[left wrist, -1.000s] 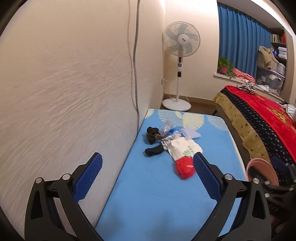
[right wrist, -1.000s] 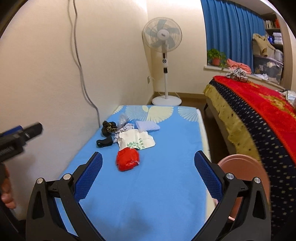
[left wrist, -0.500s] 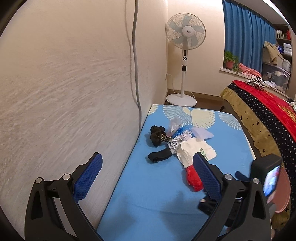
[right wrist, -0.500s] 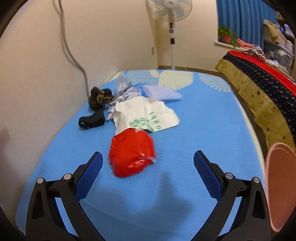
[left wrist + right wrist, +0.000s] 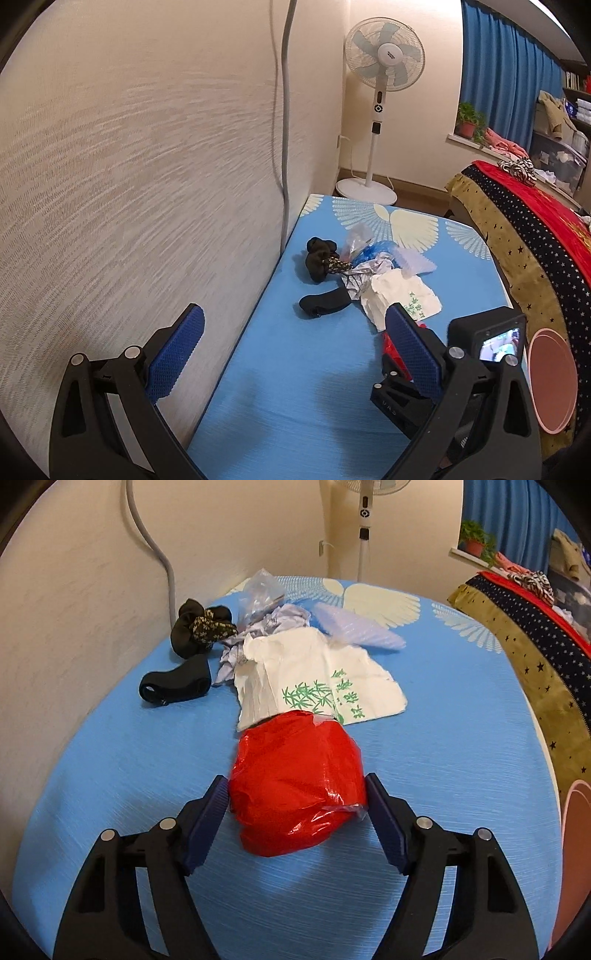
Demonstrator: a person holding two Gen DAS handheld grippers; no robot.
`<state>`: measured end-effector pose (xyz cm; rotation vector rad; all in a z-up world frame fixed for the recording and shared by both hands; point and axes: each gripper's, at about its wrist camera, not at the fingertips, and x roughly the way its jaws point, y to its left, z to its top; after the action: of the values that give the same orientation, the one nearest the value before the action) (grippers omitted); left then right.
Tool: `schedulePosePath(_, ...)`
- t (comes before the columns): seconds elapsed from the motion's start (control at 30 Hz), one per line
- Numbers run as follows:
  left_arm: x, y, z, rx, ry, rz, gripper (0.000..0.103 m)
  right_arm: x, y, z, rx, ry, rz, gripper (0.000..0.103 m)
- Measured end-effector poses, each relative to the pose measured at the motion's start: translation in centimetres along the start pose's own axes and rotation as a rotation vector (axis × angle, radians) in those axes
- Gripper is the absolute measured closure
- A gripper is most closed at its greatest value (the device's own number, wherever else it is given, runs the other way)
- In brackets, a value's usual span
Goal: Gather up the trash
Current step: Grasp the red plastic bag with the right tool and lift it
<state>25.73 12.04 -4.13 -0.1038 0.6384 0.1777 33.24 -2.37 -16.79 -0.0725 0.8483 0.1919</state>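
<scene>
Behind left tool [image 5: 293,354], red bag [image 5: 391,345] half-hidden.

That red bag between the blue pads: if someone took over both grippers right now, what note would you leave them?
Right gripper: jaws closing around the red plastic bag on the blue mattress; the pads look at its sides, but a firm grip is not clear yet.
Left gripper: open, empty, hovering near the wall.
Still lying there: white printed bag, crumpled paper, clear plastic, black items.
Pink bin stands beside the mattress.
Done: nothing visibly collected. Left: all of it.
</scene>
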Motion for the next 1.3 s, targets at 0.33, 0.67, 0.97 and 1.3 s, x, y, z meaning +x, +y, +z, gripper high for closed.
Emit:
schedulePosePath(0.33, 0.7, -0.3, 0.6, -0.007, -0.030, -0.056, 0.008, -7.1, -3.0, 2.0, -0.004, -0.084, -0.004, 0.031)
schedulePosePath(0.67, 8.7, -2.0, -0.3, 0.015, -0.042, -0.122, 0.009, -15.0, -10.2, 2.2, 0.071, -0.135, -0.060, 0.030)
schedulePosePath(0.97, 14.9, -2.2, -1.4, 0.053, 0.042, -0.098, 0.034, -14.1, -13.3, 3.2, 0.135, -0.150, -0.088, 0.030)
schedulePosePath(1.3, 17.7, -1.6, -2.6, 0.024, 0.140, -0.087, 0.056, -13.1, -13.9, 3.1, 0.144, -0.117, -0.078, 0.030)
